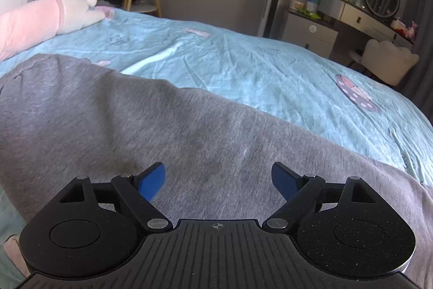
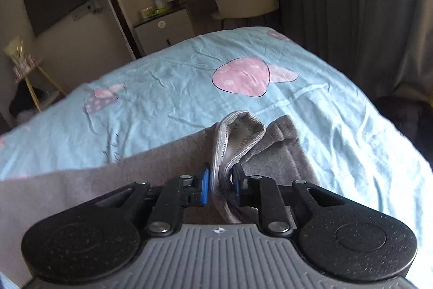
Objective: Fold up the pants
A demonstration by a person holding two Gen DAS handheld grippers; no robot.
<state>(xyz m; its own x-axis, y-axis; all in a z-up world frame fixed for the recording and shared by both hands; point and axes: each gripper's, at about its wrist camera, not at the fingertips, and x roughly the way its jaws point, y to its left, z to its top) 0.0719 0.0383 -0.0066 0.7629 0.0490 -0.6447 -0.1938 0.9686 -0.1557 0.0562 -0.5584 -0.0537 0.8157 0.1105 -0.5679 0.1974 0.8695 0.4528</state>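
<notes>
Grey knit pants [image 1: 151,121] lie flat on the light-blue printed bedsheet [image 1: 270,67], long axis running from 9 o'clock to 4 o'clock in the left wrist view. A pink plush toy [image 1: 48,18] rests at 10 o'clock, well apart. The left gripper [image 1: 218,180] hovers wide open above the fabric. The right gripper [image 2: 219,184] brackets the bunched waistband [image 2: 235,134]; the pads appear slightly apart from it, though blur hinders certainty.

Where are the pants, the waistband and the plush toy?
pants [image 1: 162,121], left wrist view, flat grey cloth.
waistband [image 2: 230,137], right wrist view, ribbed band between the fingers.
plush toy [image 1: 75,10], left wrist view, pale paw.
</notes>
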